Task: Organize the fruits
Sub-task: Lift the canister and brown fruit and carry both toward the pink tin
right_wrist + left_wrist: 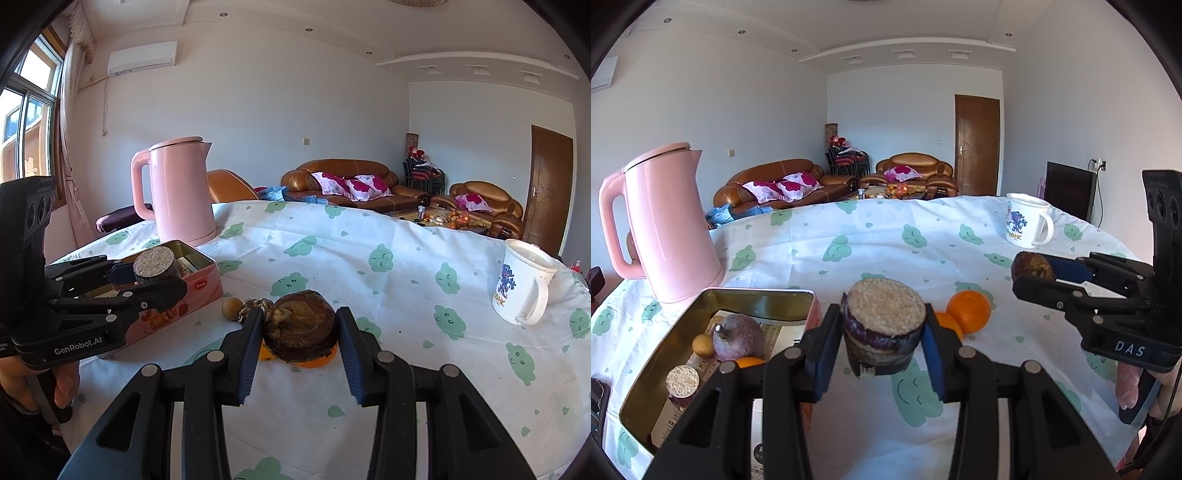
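**Both grippers clamped on cut pieces above the table**

Your left gripper was clenched on a purple-skinned chunk, its pale cut face up, held clear of the cloth beside the open tin. Your right gripper gripped a brown, withered piece; what kind of fruit it was could not be made out. That piece hid most of an orange under it, so only an orange rim showed. In the left view your left fingers covered part of a second orange, next to a whole one.

Inside the tin lay a purple fruit, a small tan one and another cut chunk; the tin's near corner was cut off by your gripper.

The table wore a white cloth with green cloud faces. Beyond the tin stood a pink kettle, and far right a white mug. Further off were brown sofas and a wooden door.
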`<state>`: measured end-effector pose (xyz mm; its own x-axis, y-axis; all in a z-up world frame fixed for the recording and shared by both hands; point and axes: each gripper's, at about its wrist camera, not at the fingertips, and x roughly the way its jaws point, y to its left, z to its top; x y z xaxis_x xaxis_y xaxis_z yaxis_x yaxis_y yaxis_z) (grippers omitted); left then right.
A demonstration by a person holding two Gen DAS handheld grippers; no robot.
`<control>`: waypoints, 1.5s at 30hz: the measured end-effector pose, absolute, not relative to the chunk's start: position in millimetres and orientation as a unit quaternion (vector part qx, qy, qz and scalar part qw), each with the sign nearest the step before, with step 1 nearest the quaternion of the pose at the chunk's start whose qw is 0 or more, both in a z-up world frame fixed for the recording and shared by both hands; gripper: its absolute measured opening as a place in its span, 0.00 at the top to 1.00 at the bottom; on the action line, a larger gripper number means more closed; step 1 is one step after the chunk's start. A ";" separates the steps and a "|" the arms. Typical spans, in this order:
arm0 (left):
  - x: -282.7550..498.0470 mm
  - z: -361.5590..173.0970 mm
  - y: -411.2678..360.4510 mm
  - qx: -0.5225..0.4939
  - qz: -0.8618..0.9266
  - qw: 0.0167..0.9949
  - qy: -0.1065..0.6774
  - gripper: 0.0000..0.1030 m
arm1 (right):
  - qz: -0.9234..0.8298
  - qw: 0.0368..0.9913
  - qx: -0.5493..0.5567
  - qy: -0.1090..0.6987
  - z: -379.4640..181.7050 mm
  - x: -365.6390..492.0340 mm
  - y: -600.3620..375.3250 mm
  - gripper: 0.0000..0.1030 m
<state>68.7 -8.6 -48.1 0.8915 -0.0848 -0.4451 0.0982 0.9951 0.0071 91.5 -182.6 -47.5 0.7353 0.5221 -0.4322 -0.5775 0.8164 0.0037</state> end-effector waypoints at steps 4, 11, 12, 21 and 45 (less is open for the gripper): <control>66.1 -47.0 -8.2 0.014 -0.045 0.974 0.222 0.58 | 0.296 0.931 -0.065 0.201 -46.1 88.0 -183.6 0.59; 62.3 -45.0 -8.7 0.016 -0.042 0.976 0.213 0.58 | 0.296 0.935 -0.062 0.187 -44.4 83.6 -186.2 0.59; 61.7 -44.7 -8.5 0.015 -0.042 0.976 0.211 0.58 | 0.297 0.935 -0.061 0.185 -43.9 82.9 -186.5 0.59; 56.7 -42.5 -7.7 0.014 -0.038 0.980 0.197 0.58 | 0.298 0.938 -0.057 0.166 -41.9 76.7 -191.0 0.59; 44.4 -38.3 -4.0 0.010 -0.026 0.986 0.163 0.58 | 0.288 0.946 -0.059 0.136 -39.3 66.0 -194.4 0.59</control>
